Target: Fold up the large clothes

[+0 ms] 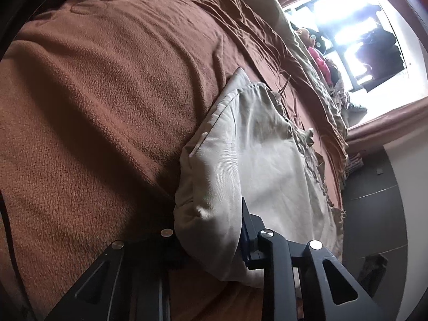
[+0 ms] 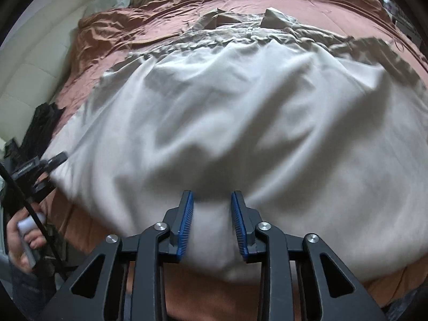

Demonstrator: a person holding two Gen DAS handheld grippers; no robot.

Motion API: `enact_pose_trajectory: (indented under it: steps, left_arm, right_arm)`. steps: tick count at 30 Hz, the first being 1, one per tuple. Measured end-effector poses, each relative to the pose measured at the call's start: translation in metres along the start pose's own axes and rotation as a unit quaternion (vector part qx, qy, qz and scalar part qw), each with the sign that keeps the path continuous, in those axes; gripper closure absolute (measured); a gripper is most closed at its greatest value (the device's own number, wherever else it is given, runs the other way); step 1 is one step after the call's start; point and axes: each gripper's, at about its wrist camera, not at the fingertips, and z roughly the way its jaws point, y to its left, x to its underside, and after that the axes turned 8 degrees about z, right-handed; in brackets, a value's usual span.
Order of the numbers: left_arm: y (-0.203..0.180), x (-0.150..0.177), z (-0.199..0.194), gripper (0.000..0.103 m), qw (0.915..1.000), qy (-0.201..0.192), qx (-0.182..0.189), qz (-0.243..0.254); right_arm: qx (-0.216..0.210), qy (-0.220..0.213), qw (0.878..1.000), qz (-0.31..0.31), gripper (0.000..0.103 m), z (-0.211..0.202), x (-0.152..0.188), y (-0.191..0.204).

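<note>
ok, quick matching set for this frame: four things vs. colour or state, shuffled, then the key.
Things:
1. garment
2. bedspread
3. right gripper pads
4. left gripper

Colour or state:
A. rust brown, lying under the garment
B. blue, ribbed
C. clamped on the garment's near edge
D. pale beige, spread out and wrinkled

Pairs: 1-D, 2-A, 3-B, 4-C
</note>
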Motion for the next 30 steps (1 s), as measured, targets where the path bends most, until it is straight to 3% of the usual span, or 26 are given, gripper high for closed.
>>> enact_pose_trajectory:
  steps: [22, 26, 30]
  left_arm:
    - [-0.002, 0.003, -0.002, 0.083, 0.9992, -0.014, -0.008, -0.038]
    - [-0.001, 0.003, -0.004, 0.085, 0.9987, -0.014, 0.000, -0.049]
    - [-0.006, 0.003, -0.011, 0.087, 0.9986, -0.020, 0.007, -0.048]
  right_arm:
    - [0.052, -0.008, 0.998, 0.017, 0.083, 0.072, -0.122, -0.001]
    - [0.066, -0.014, 0.997, 0.026, 0.083, 0.067, -0.132, -0.004]
    - [0.051, -0.034, 0.998, 0.012, 0.083, 0.038, -0.122, 0.002]
